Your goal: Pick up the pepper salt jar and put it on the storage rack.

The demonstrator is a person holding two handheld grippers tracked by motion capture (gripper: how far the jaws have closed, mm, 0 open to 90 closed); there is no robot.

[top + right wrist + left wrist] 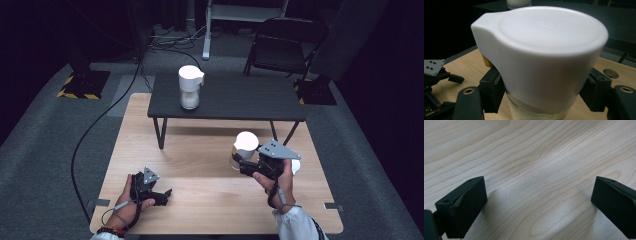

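Observation:
A glass jar (244,148) with a white spouted lid (541,40) hangs a little above the light wooden table (200,160). My right gripper (241,163) is shut on it, a black jaw pressed to each side just under the lid; in the right gripper view the right gripper (541,96) shows both jaws hugging the glass. A second jar (190,87), white-lidded with white contents, stands on the dark low table (250,97) at its left end. My left gripper (166,193) rests on the wood at the front left, open, with bare wood between the jaws of the left gripper (539,202).
The dark low table straddles the far part of the wooden one. Behind it stand a folding chair (285,47) and a white stand (207,35). A black cable (92,127) runs over the grey floor at the left. The wooden table has a hole (610,73) near the held jar.

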